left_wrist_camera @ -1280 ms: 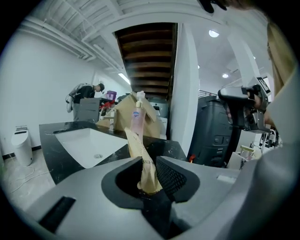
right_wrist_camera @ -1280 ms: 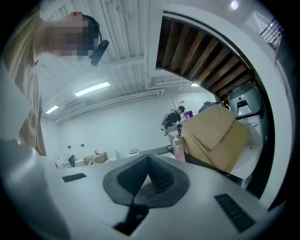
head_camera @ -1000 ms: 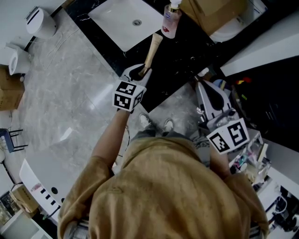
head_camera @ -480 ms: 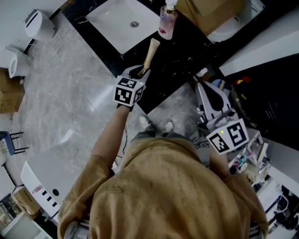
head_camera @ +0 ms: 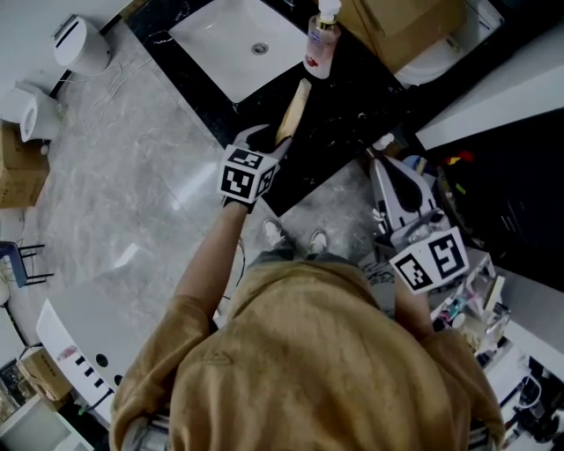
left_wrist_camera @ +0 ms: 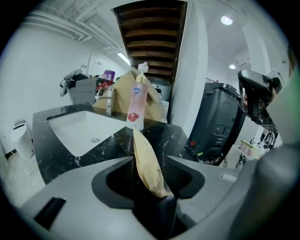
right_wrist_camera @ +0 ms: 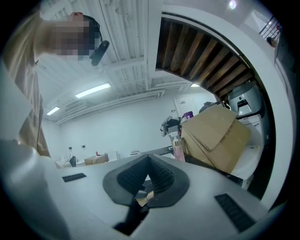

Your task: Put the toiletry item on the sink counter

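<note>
The toiletry item is a tan squeeze tube that lies along the black marble sink counter, its cap end toward the pump bottle. My left gripper is at the tube's near end, at the counter's front edge. In the left gripper view the tube sits between the jaws, which are opening, with a gap beside it on the left. My right gripper hangs off to the right, away from the counter, and its jaws meet at the tips with nothing held.
A pink pump bottle stands on the counter just beyond the tube. A white basin is sunk into the counter at left. A cardboard box sits behind. A black machine stands to the right. A toilet is at far left.
The tube has come down to lie lower on the counter, and the left jaws have spread apart around it. The right gripper has stayed where it was.
</note>
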